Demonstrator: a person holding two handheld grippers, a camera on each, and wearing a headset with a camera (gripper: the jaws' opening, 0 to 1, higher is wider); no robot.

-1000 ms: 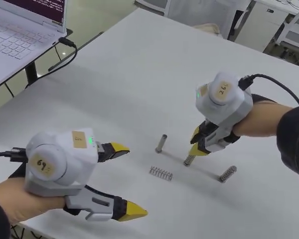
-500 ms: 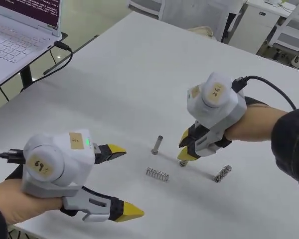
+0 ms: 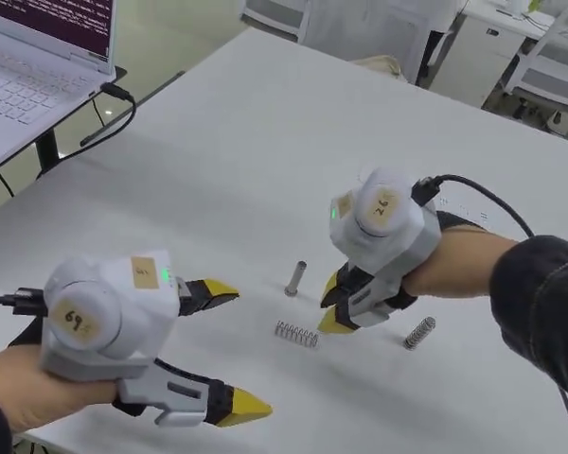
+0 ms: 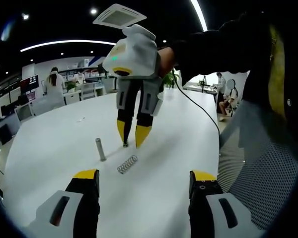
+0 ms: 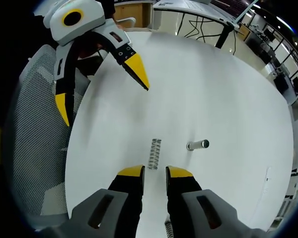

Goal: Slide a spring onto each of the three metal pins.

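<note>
Right gripper (image 3: 333, 305) sits low over the white table (image 3: 265, 142). Jaws stand a narrow gap apart, with nothing between them that I can see. Its tips hang just right of the loose spring (image 3: 296, 333), which lies flat on its side, a little nearer than the bare pin (image 3: 295, 278). The pin stands upright and free, with no spring on it.

Further right, well apart, a second spring (image 3: 418, 332) stands tilted. It looks already seated on its pin, but I cannot confirm that. In the right gripper view a bit of coil (image 5: 167, 229) shows under the gripper body; whether it is on a pin I cannot tell.

Left gripper (image 3: 229, 348) is at near left, jaws spread wide, empty, pointing toward the work.

Likely next step is picking up the loose spring. Risks:
- The narrow gap may land on top of the coil instead of astride it and roll it away.
- A hard pinch on a round, springy thing may squirt it across the smooth table.
- The pin shows no base, so a nudge from a jaw tip, or a spring brought on off-axis, would tip it.
- The gripper body hides what lies beneath it from the head view, so aim suffers.
</note>
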